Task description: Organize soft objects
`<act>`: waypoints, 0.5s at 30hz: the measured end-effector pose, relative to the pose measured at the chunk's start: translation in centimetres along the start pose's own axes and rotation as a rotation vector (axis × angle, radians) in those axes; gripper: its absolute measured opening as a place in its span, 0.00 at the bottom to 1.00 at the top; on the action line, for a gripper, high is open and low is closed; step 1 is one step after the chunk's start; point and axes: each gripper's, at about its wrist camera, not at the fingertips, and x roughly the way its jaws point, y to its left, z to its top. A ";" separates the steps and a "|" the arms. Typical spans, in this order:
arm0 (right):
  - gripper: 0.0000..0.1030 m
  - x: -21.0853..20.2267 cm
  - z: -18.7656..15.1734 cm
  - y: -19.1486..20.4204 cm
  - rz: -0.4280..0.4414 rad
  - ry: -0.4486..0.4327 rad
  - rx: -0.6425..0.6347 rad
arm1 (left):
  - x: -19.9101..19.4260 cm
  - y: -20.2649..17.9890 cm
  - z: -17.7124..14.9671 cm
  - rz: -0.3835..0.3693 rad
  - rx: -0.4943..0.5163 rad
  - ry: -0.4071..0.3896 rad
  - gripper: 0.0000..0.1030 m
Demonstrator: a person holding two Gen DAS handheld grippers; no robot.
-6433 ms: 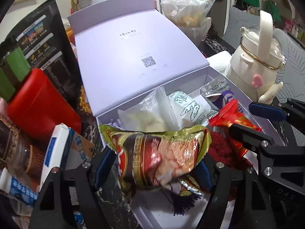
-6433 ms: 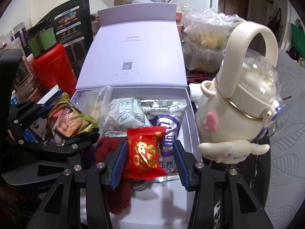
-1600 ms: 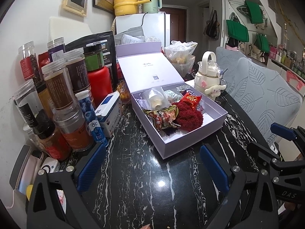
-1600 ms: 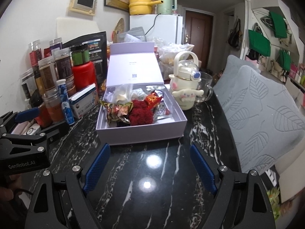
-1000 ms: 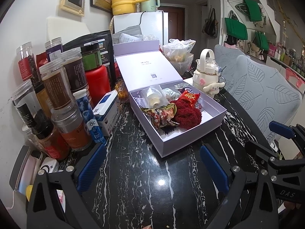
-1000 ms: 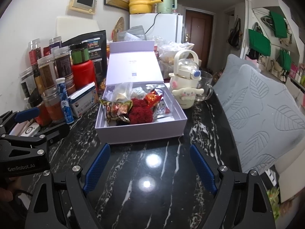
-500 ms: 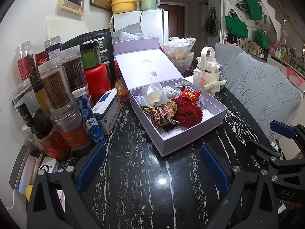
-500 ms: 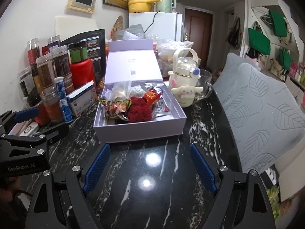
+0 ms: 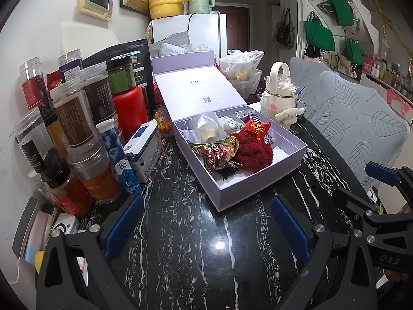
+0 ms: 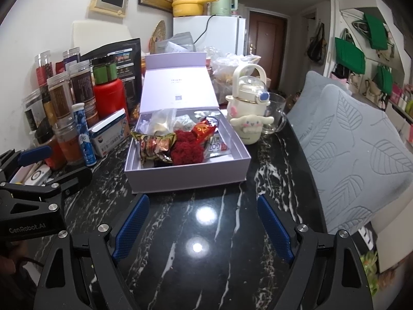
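An open lilac box (image 9: 260, 188) (image 10: 188, 178) stands on the black marble table, its lid tilted back. Inside lie a green-and-brown snack bag (image 9: 216, 153) (image 10: 155, 144), a dark red fluffy cloth (image 9: 254, 152) (image 10: 187, 148), a red packet (image 9: 256, 129) (image 10: 202, 130), clear and white pouches (image 9: 206, 129). My left gripper (image 9: 206, 227) is open and empty, well short of the box. My right gripper (image 10: 202, 228) is open and empty too, in front of the box.
Jars, a red canister (image 9: 129, 108) and a blue-white carton (image 9: 143, 152) crowd the table's left side. A cream kettle-shaped bottle with a plush (image 10: 249, 113) and a glass mug (image 10: 275, 115) stand right of the box. A grey leaf-patterned cushion (image 10: 356, 149) lies at the right.
Earlier each gripper held a packet over the box; both let go and pulled back. In the last second both drifted only slightly, still open.
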 end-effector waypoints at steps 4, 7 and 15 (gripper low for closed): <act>0.84 0.0 -0.1 -0.1 -0.001 0.001 0.001 | 0.0 0.0 0.0 0.001 0.001 0.005 0.98; 0.84 0.0 -0.1 -0.1 -0.004 0.003 0.001 | 0.0 0.0 -0.1 0.001 0.000 0.005 0.98; 0.84 0.1 -0.1 -0.4 -0.002 0.004 0.009 | 0.4 -0.3 0.0 -0.007 0.011 0.010 0.98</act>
